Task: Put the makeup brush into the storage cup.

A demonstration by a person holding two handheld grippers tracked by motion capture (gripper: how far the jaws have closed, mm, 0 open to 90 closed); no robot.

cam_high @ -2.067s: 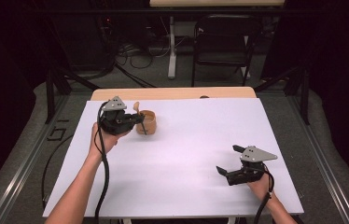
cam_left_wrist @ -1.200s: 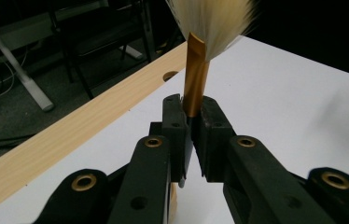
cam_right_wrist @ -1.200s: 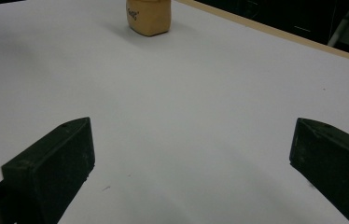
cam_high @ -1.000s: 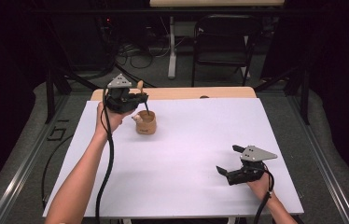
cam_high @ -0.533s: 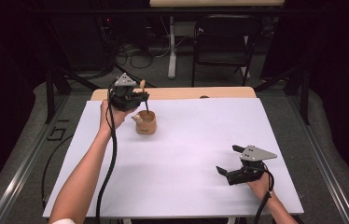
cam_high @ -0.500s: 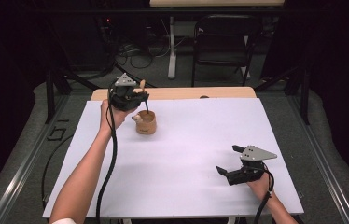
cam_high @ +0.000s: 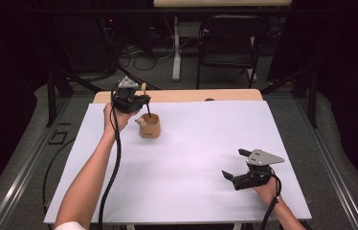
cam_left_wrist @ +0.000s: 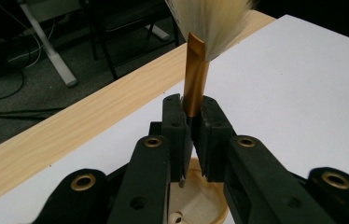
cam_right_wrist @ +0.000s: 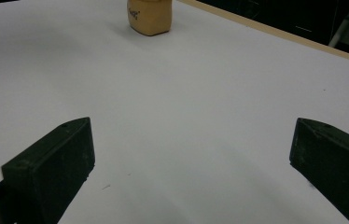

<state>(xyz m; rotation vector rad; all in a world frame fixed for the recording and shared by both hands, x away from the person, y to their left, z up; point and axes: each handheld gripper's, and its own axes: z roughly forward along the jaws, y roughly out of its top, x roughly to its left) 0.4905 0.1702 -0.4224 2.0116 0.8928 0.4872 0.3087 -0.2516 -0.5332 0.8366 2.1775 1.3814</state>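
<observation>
Left gripper (cam_left_wrist: 189, 140) pinches my brush (cam_left_wrist: 196, 79) by its stiff, light handle below the gold ferrule, above the cup (cam_high: 149, 126). Soft bristles would splay, so I judge that grip right.

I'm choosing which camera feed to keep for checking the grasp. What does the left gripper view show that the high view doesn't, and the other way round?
Left gripper view alone: the brush's white bristles fanning above its gold ferrule, with the jaws closed on the handle just below.

High view alone: the right hand-held gripper resting open near the table's right front, both forearms, and the chair behind the table.

Both: the left hand-held gripper holding the brush over the tan cup, and the white table cover.
</observation>
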